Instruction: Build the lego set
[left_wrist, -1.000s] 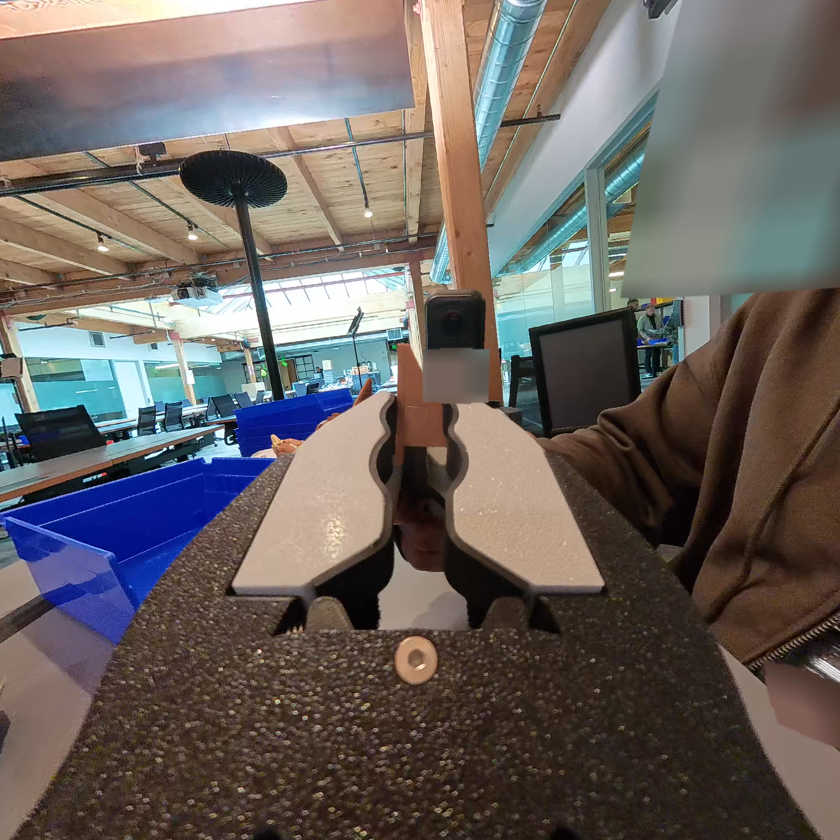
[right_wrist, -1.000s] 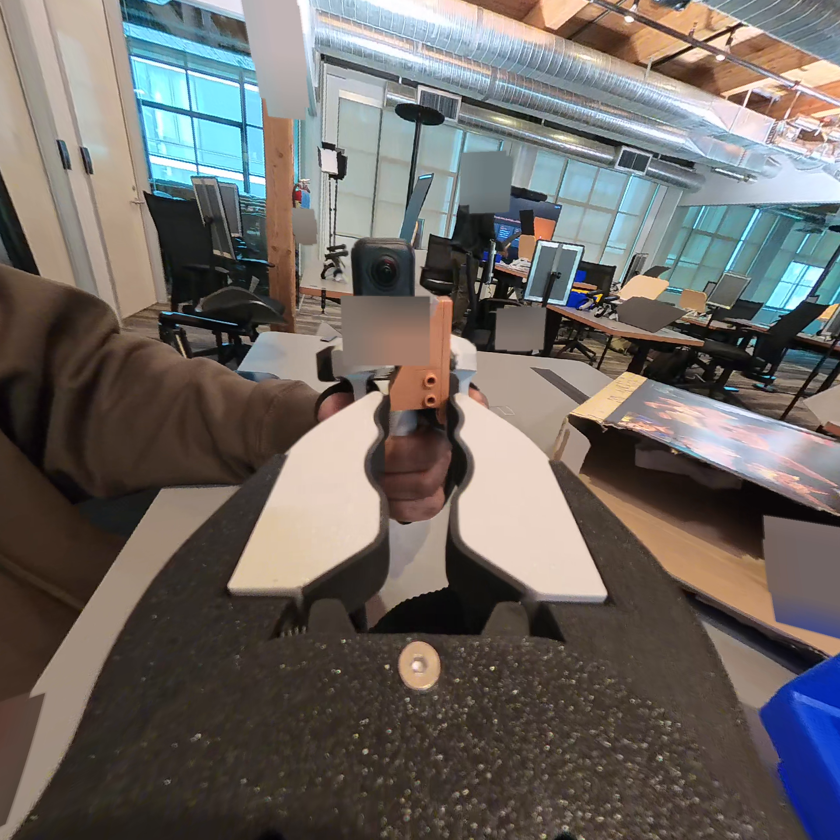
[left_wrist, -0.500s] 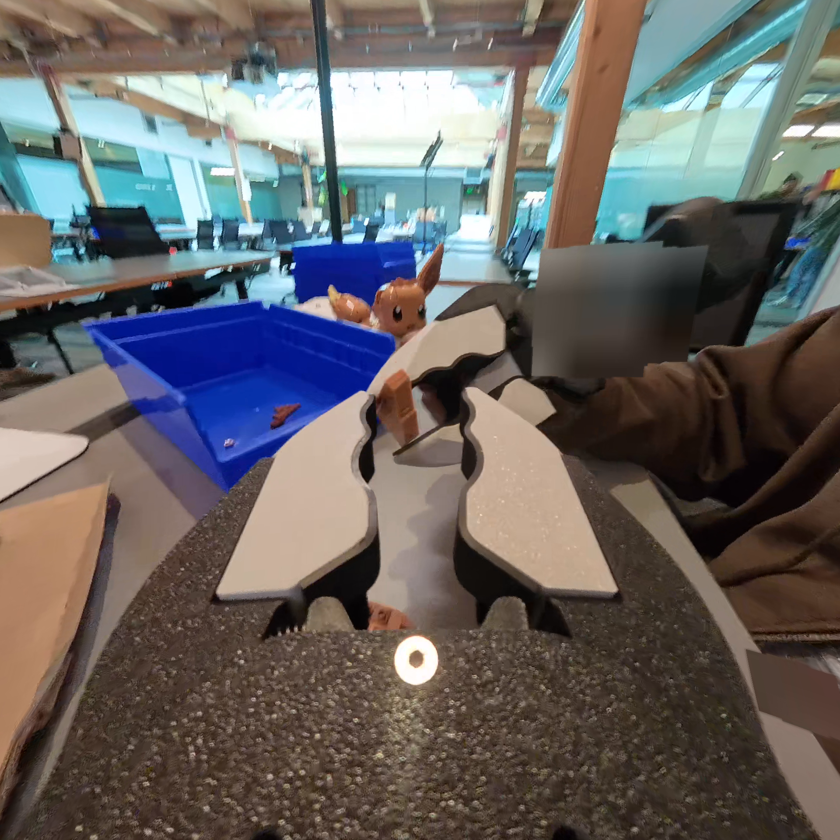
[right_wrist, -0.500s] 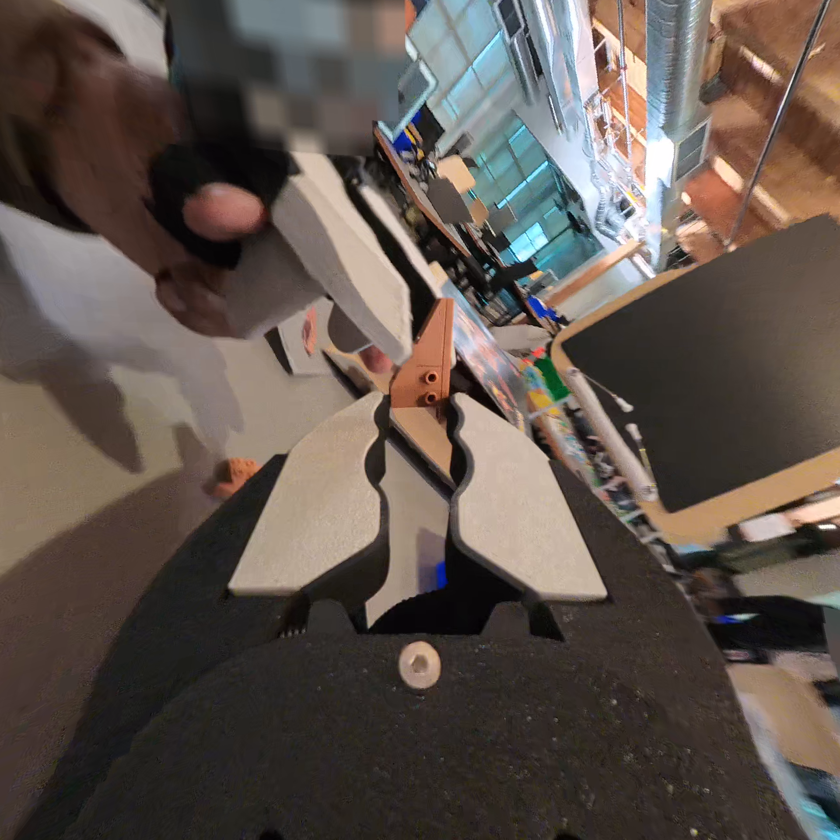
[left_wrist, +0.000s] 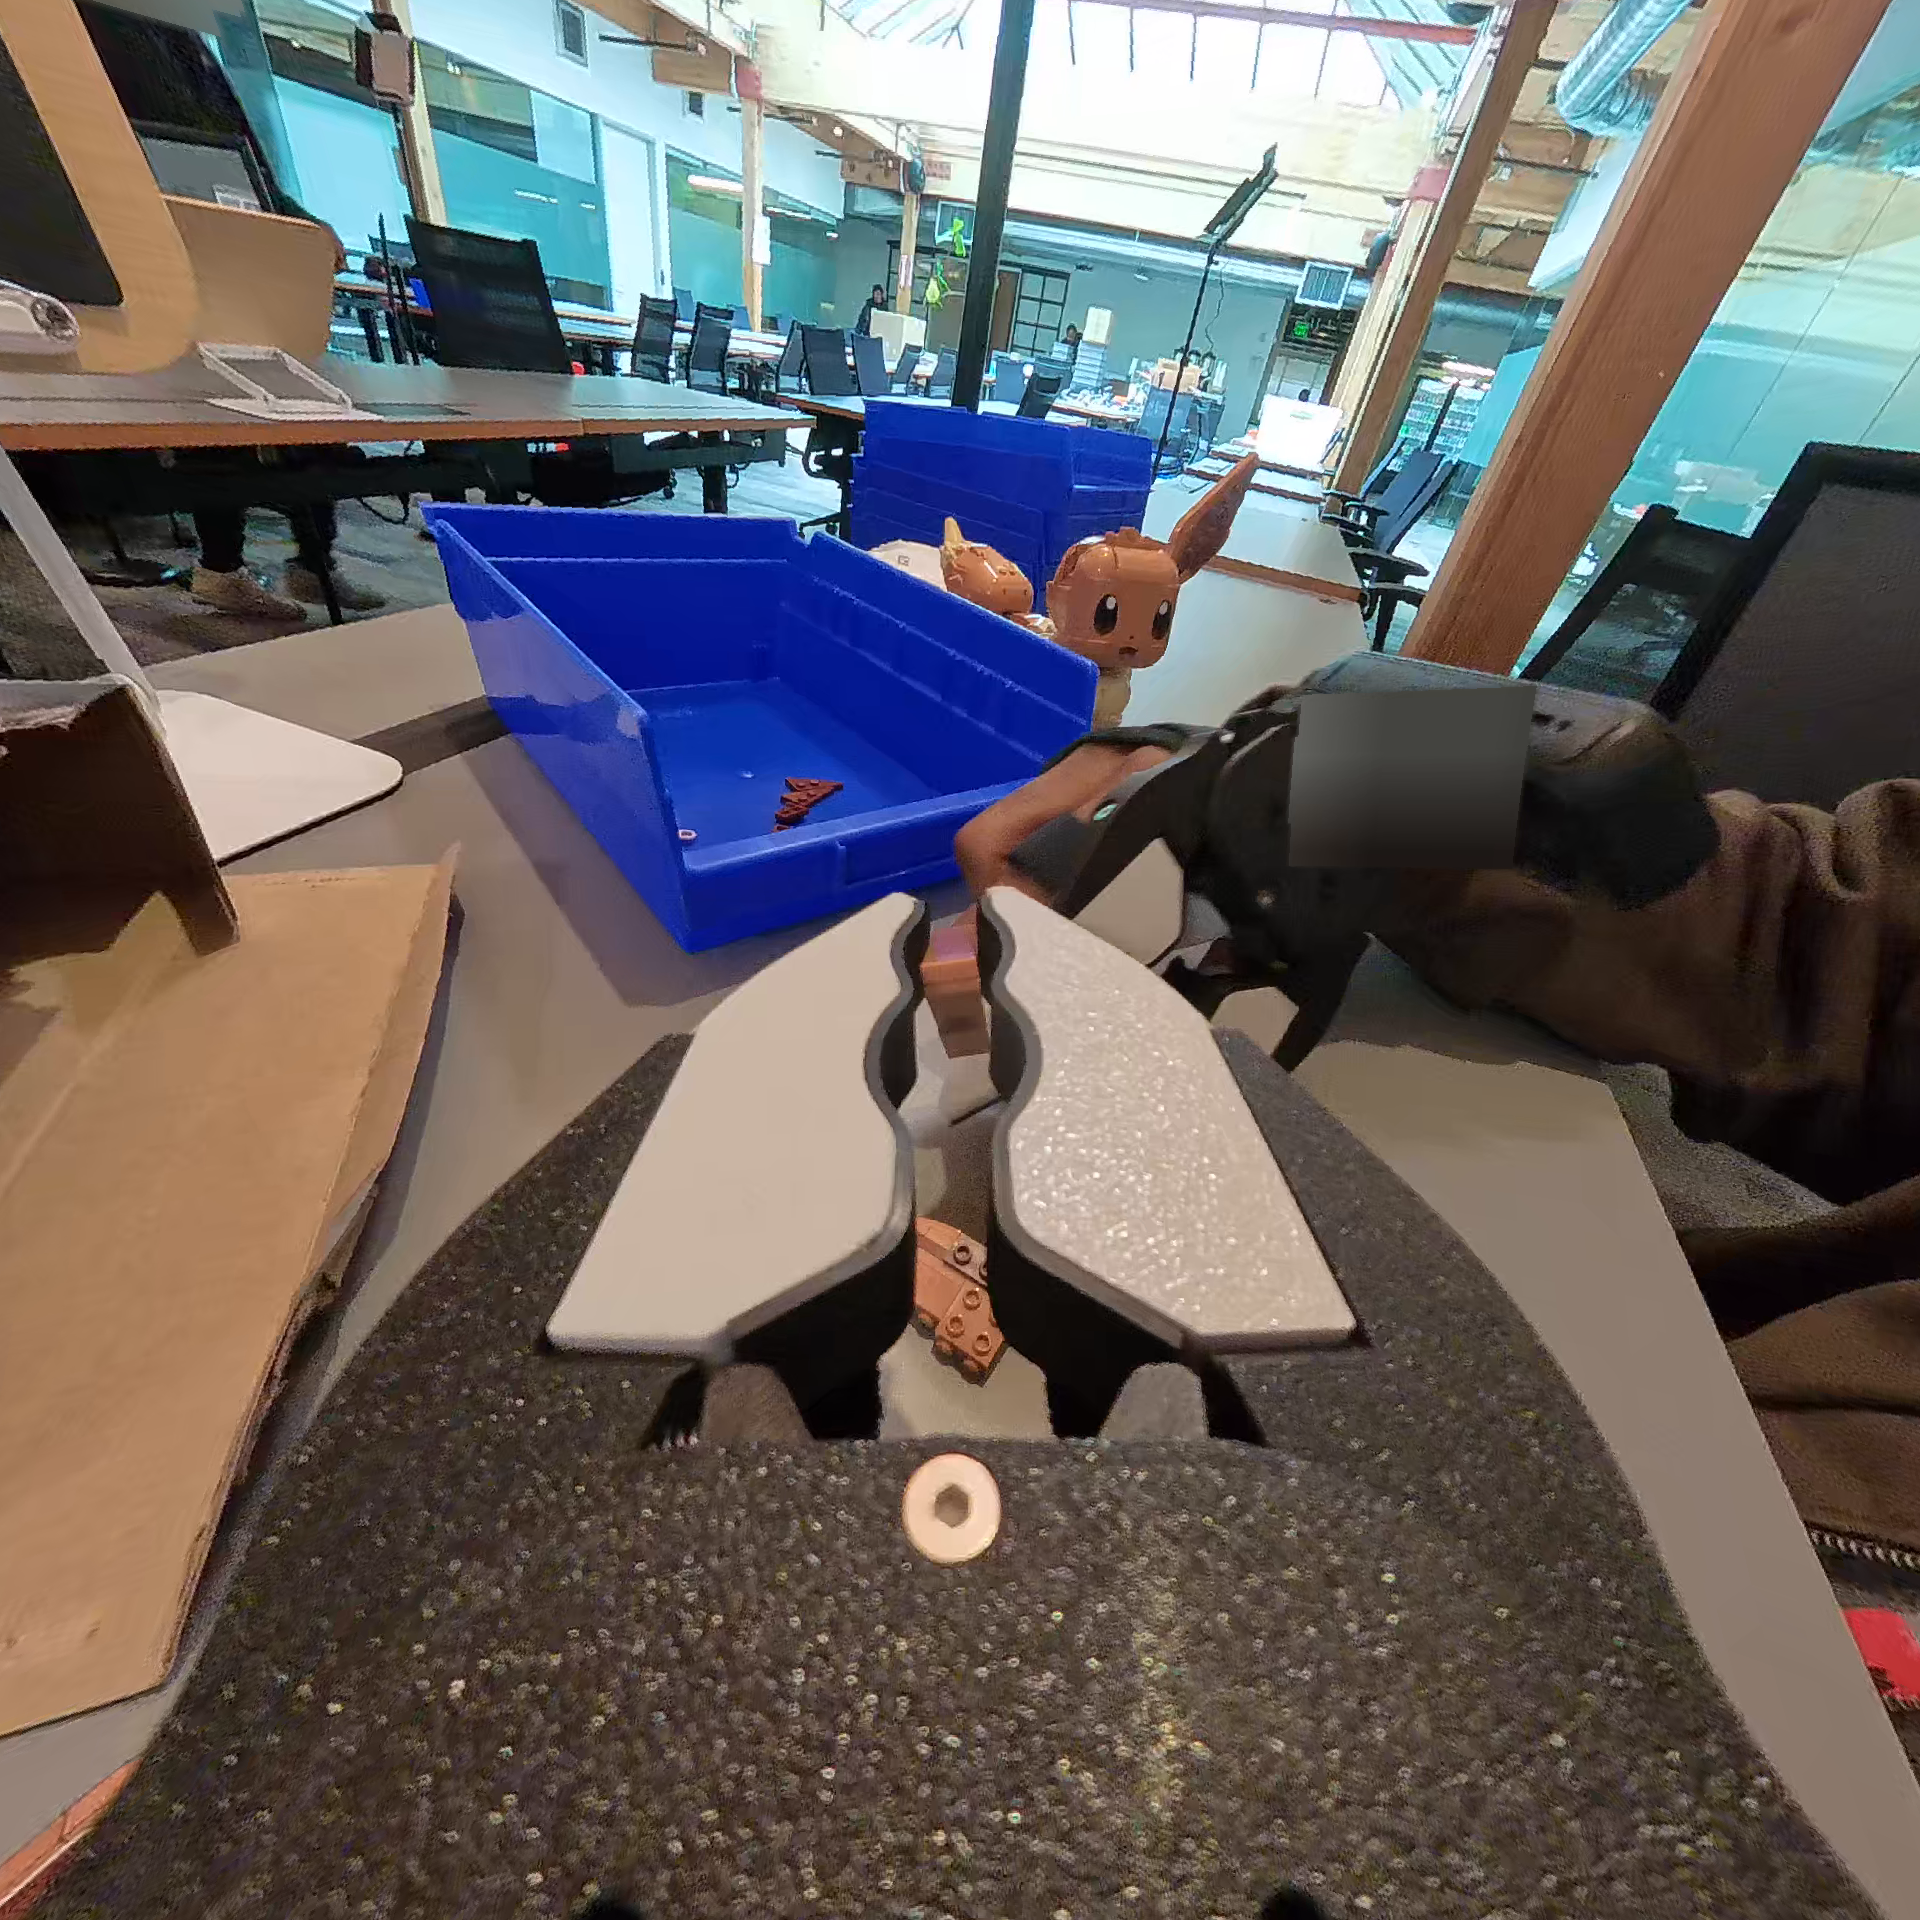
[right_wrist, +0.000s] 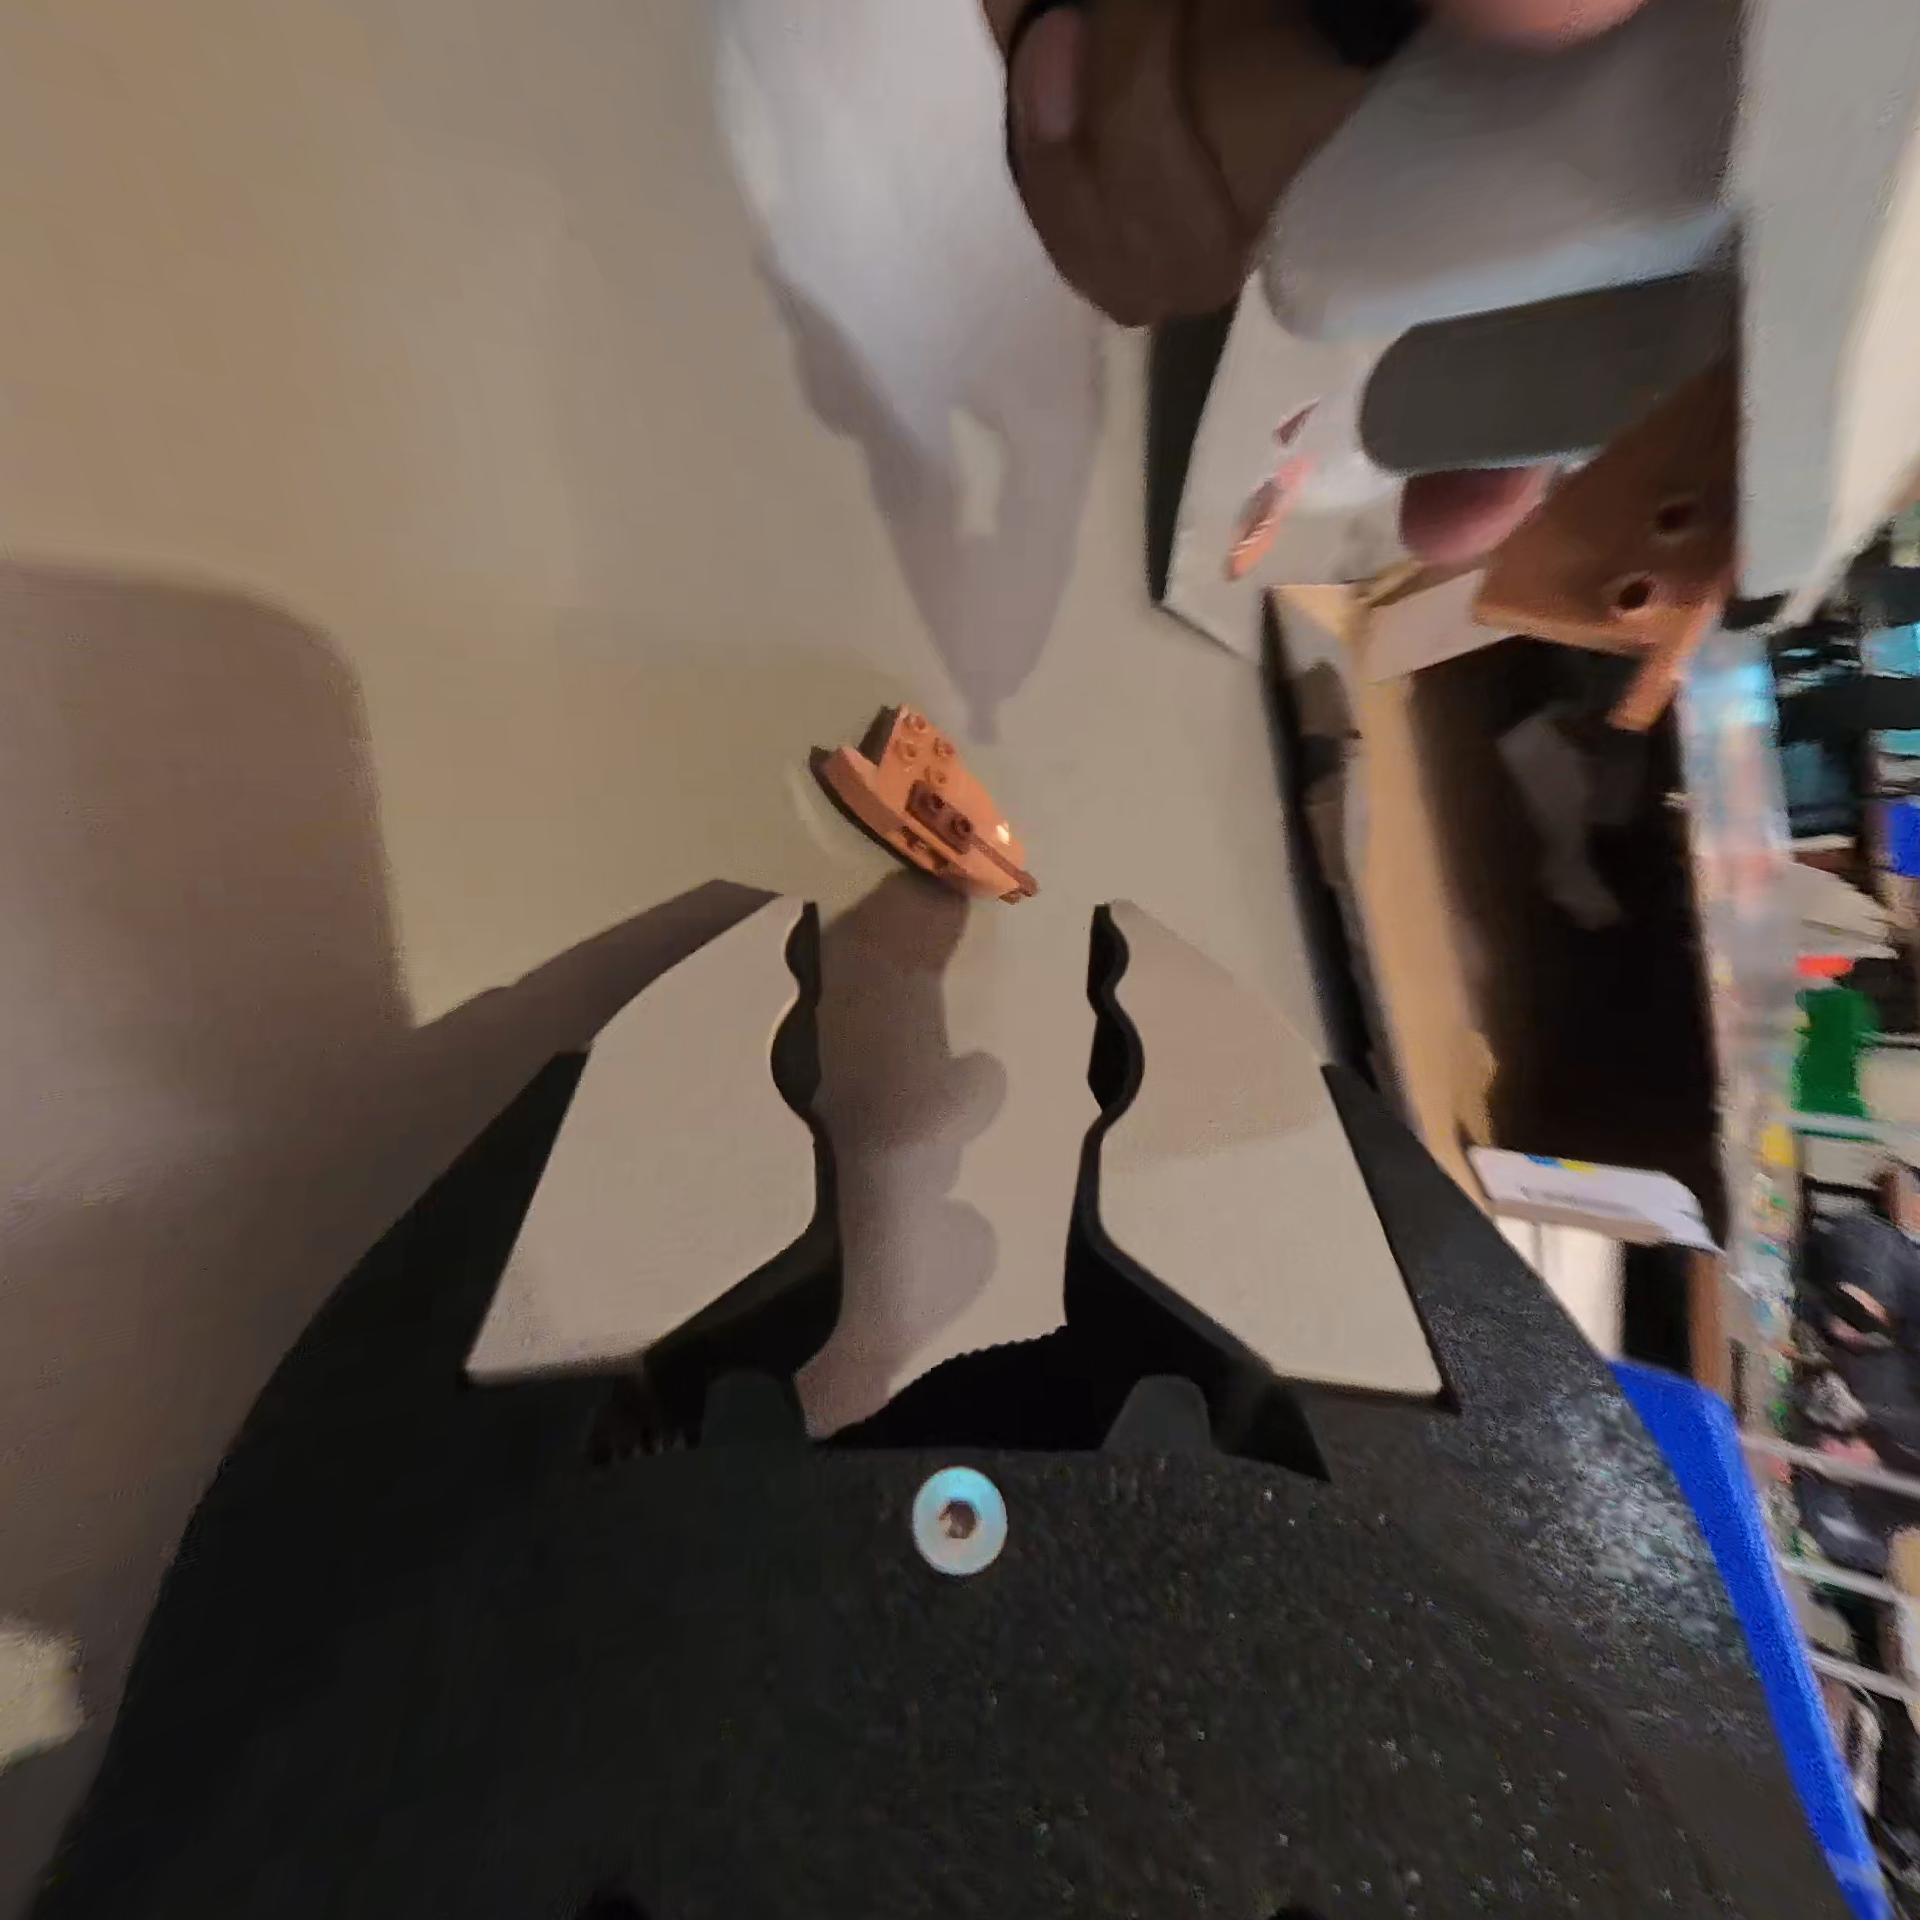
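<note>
My left gripper (left_wrist: 951, 920) is shut on a small tan-brown brick piece (left_wrist: 951, 997), which stands upright between the pads above the grey table (left_wrist: 582, 997). In the right wrist view the left gripper (right_wrist: 1662, 488) shows at the top right with the same brown piece (right_wrist: 1621, 561) pinched in it. My right gripper (right_wrist: 951, 914) is open and empty, just short of a small brown brick assembly (right_wrist: 914, 810) that lies on the table. That assembly also shows under my left fingers (left_wrist: 956, 1299). The right gripper's body (left_wrist: 1299, 831) is close on the right.
A blue bin (left_wrist: 582, 675) with dark brown plates (left_wrist: 805, 800) in it stands ahead on the left. A brown brick-built figure with tall ears (left_wrist: 1117, 603) stands behind it. Flat cardboard (left_wrist: 187, 1195) lies at the left. An open cardboard box (right_wrist: 1558, 935) is on the right. Tip to tip, the grippers are about 11 centimetres apart.
The brown piece passed from my right gripper to my left: the left pads opened, then shut on it, and the right pads opened and let go. Both grippers came down toward the table.
</note>
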